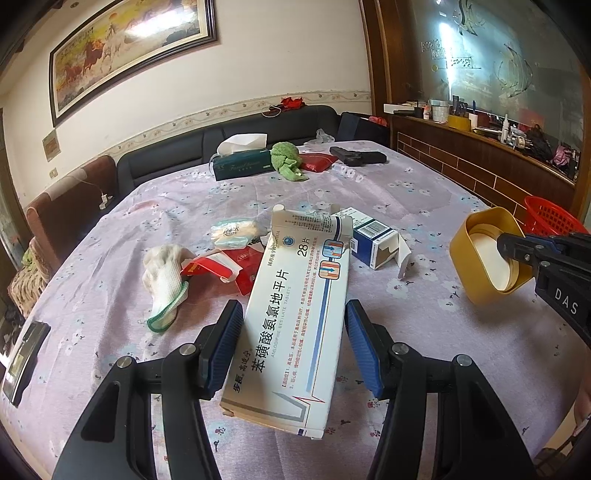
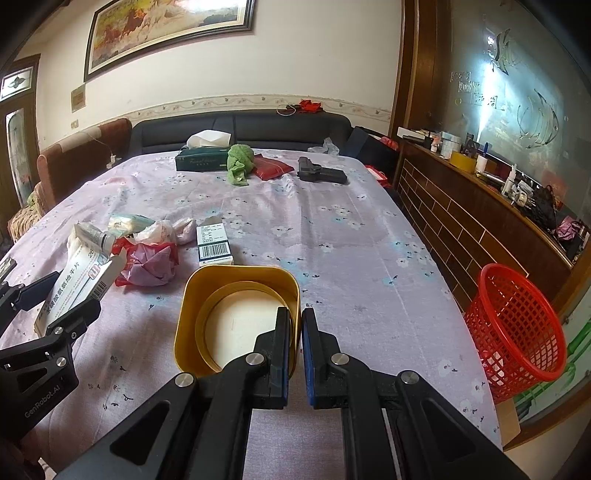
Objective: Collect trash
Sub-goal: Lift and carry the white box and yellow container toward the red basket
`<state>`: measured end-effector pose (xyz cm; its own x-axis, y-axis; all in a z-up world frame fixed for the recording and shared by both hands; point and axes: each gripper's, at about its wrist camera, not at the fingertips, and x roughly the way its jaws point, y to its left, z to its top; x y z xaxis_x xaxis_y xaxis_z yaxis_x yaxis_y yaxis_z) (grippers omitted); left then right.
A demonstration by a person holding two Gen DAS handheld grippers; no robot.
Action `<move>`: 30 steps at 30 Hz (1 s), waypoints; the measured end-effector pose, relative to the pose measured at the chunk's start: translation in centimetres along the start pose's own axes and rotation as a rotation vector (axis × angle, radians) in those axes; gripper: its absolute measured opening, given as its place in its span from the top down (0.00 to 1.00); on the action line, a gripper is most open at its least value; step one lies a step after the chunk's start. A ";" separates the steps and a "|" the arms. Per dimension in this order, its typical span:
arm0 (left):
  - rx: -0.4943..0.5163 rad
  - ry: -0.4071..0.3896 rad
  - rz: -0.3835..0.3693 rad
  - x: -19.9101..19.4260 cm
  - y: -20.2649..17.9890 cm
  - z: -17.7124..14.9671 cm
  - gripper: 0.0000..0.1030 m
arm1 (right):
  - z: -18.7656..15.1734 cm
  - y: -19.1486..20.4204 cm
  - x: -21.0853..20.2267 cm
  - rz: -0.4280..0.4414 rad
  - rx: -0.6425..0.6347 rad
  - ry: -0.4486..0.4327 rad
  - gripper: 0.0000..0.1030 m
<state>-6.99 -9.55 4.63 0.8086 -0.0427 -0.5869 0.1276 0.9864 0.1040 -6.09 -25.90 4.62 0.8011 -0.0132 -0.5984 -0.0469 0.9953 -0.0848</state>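
Left gripper (image 1: 291, 339) clamps the pill box (image 1: 295, 325) off the table (image 1: 388, 206), long axis running straight ahead along its fingers. Right gripper (image 2: 293, 350) pinches the gold tin's (image 2: 236, 317) near wall. Red basket (image 2: 513, 332) sits off the table's right edge — nearer the right hand, so the box likely has the longer trip across.

Evenly bright and sharp; glare on the glass panel (image 1: 480, 66) and painting (image 2: 166, 29), perhaps window light; edges bowed, corners dark.

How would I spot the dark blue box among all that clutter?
Start at the table with the lilac flowered cloth. Near its middle, beside the crumpled pink wrapper, lies the dark blue box. It alone shows a white barcode label.
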 end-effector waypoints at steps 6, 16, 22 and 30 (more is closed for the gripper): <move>0.001 0.000 -0.003 0.0 0.0 0.0 0.45 | -0.1 0.0 0.0 -0.002 -0.001 -0.001 0.93; -0.026 -0.016 -0.040 -1.0 0.3 0.3 0.45 | -0.2 -0.9 -1.5 0.066 0.056 0.002 0.93; -0.021 -0.027 -0.075 -1.3 -0.2 0.8 0.45 | -0.6 -2.5 -2.4 0.083 0.106 0.007 0.93; -0.004 -0.010 -0.105 -1.0 -1.2 1.2 0.45 | -0.5 -4.1 -2.0 0.113 0.167 0.021 0.93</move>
<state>-7.21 -10.89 6.08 0.7963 -0.1478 -0.5866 0.2098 0.9770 0.0387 -7.79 -30.04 5.73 0.7838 0.0994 -0.6129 -0.0348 0.9926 0.1164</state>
